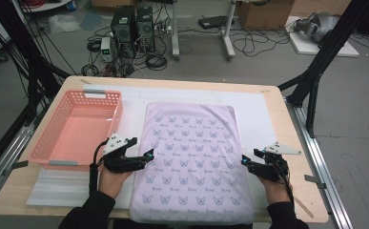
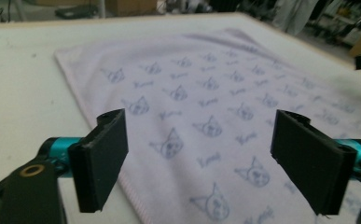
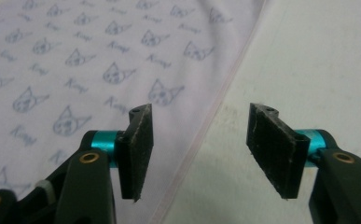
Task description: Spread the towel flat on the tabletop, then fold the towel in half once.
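Soft rectangular towel (image 1: 191,160), cat-print, flat; both tongs gaping beside edges.

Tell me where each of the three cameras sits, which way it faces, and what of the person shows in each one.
High view: above the person's side, looking forward and down on the table; forearms, left gripper and right gripper show.
Left gripper view: rides the left gripper, facing across the towel; its open black jaws show.
Right gripper view: rides the right gripper, looking down at the towel's edge; its open jaws show.
Shared: all three views show the cat-print towel.
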Tool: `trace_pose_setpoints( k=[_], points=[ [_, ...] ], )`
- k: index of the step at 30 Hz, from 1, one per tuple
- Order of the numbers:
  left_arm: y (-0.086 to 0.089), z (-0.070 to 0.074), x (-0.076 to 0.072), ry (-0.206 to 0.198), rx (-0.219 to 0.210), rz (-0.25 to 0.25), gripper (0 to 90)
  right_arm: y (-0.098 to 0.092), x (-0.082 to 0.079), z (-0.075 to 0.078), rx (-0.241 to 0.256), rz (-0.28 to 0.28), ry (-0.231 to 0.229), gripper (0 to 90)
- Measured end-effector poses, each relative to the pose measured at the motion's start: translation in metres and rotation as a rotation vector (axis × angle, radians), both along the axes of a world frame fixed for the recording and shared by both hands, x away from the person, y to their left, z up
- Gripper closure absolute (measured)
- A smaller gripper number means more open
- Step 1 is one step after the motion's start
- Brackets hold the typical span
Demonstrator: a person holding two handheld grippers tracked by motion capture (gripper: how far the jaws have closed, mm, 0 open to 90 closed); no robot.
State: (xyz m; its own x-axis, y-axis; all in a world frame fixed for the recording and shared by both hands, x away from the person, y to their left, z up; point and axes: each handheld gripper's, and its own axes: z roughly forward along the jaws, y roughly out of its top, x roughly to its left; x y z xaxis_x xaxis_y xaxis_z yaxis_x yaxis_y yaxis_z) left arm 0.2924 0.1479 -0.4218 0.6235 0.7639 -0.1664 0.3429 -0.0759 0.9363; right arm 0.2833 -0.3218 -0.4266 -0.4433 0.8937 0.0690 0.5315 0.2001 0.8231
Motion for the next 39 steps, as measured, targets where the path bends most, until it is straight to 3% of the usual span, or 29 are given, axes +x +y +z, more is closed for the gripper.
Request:
trace_pose_setpoints(
  k=[4, 7, 11, 19, 39],
  points=[
    [0.0, -0.001, 0.003, -0.015, 0.007, -0.001, 19.5, -0.002, 0.003, 0.007, 0.02, 0.022, -0.06, 29.0],
    [0.0, -0.001, 0.002, -0.016, 0.021, -0.007, 19.8, -0.002, 0.002, 0.008, 0.043, 0.033, -0.077, 23.0],
    [0.0, -0.002, 0.0, -0.015, 0.028, -0.01, 20.0, -0.002, 0.001, 0.007, 0.042, 0.062, -0.07, 20.9],
    [0.002, -0.004, -0.002, -0.012, 0.049, 0.002, 19.9, 0.0, 0.0, 0.008, 0.034, 0.067, -0.071, 20.7],
    [-0.002, -0.002, 0.008, 0.034, 0.062, 0.034, 19.5, -0.002, 0.003, 0.005, 0.025, 0.073, -0.046, 20.7]
  ],
)
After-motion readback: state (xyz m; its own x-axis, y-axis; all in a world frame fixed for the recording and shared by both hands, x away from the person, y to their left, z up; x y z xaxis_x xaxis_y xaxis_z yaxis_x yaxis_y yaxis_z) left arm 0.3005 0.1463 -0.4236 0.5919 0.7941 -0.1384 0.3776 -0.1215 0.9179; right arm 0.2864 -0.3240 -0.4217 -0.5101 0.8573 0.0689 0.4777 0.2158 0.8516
